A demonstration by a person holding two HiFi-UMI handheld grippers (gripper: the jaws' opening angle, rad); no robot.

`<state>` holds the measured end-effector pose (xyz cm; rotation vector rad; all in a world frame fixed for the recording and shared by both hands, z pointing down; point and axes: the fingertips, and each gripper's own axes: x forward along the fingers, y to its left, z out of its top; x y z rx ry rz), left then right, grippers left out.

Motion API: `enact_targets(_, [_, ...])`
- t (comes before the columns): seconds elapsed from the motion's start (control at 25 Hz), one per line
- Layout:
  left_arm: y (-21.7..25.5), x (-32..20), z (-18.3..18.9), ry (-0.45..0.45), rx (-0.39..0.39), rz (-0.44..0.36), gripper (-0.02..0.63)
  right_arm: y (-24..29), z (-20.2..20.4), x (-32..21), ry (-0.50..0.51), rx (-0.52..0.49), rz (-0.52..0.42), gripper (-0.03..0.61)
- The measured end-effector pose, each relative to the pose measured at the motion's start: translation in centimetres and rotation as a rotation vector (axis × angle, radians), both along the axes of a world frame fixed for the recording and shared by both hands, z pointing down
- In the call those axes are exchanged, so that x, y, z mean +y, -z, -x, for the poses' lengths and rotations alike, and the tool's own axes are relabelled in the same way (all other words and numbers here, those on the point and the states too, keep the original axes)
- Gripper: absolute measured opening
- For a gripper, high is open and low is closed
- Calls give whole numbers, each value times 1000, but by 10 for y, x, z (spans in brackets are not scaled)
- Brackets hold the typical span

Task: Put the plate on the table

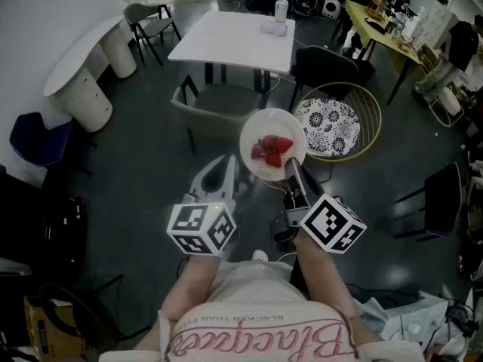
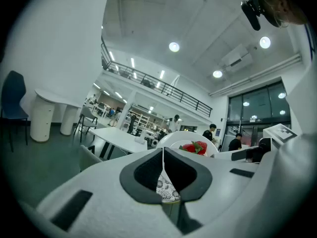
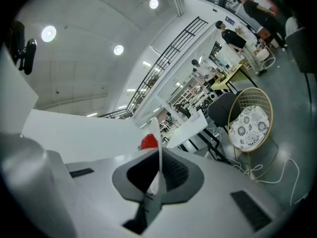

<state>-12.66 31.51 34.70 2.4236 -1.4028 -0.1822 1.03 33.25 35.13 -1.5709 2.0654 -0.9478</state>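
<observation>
**Plate of strawberries is being held up in the air**

The right gripper (image 1: 291, 167) is pinching the near edge of the white plate (image 1: 260, 129). In the right gripper view, its two jaws are pressing on the thin rim from both sides. The red strawberries (image 1: 272, 149) are sitting in the middle of the plate.

The plate is hanging in the air over the dark floor (image 1: 143, 172). It is not resting on anything. It is floating just past the grey chair (image 1: 215, 100) and beside the round gold chair (image 1: 371, 110) with the black-and-white cushion (image 1: 327, 126). The white table (image 1: 226, 40) is standing farther away, behind the grey chair. A small white bottle (image 1: 281, 9) is standing on its far side.

The left gripper (image 1: 226, 170) is hanging just to the left of the plate and is not touching it. In the left gripper view, its two jaws are pressing together with nothing between them. The plate and the strawberries are showing just past its tips.

The person's arms are reaching out from the bottom of the head view, one behind each gripper.
</observation>
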Motion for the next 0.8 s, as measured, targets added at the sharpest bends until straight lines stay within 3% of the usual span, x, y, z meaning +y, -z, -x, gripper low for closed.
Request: enact_targets(0.8, [-3,-23,-64,63,-12,8,12,3,-73,-32,44,-60,-28,8])
